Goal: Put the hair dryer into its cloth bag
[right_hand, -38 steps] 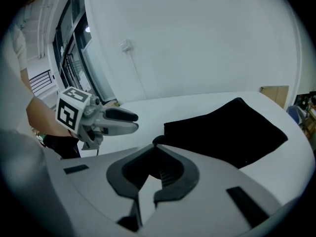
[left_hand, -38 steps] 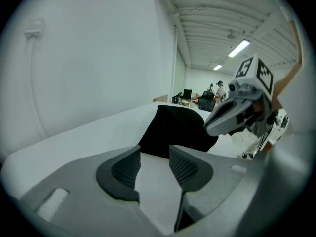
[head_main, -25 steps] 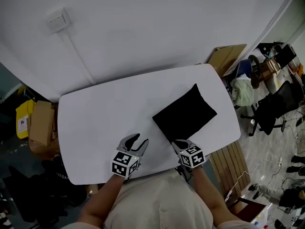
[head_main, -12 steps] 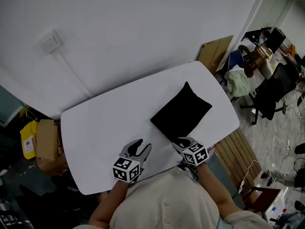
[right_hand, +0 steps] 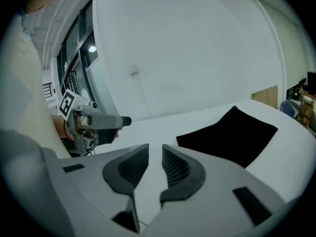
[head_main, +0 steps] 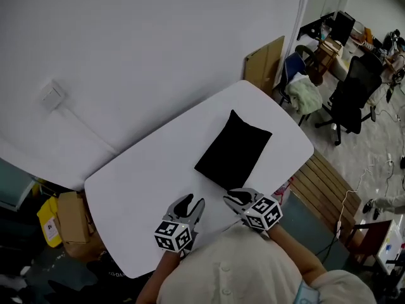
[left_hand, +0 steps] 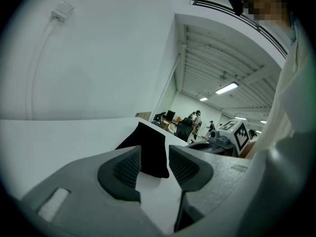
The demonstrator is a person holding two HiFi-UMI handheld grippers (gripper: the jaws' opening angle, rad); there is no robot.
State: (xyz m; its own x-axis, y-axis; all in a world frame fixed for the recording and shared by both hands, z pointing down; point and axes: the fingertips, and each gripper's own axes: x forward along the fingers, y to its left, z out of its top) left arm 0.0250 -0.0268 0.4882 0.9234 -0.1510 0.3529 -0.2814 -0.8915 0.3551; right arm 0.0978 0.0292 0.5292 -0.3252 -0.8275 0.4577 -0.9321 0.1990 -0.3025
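Observation:
A black cloth bag lies flat and slightly bulged on the white table, right of centre. No hair dryer shows anywhere. My right gripper hovers just short of the bag's near corner, apart from it. Its jaws have just been opening from shut, and nothing is between them. In the right gripper view the bag lies ahead to the right. My left gripper hangs over bare table to the left, open and empty, looking toward the bag.
Cardboard boxes stand on the floor at the left. A cardboard sheet leans at the table's far end, with office chairs beyond it. A slatted wooden pallet lies beside the table's right edge. A white wall backs the table.
The right gripper has come off the bag's near corner, lifted back and opened. The left gripper has risen a little. The head view has swung, so the table now sits more diagonally.

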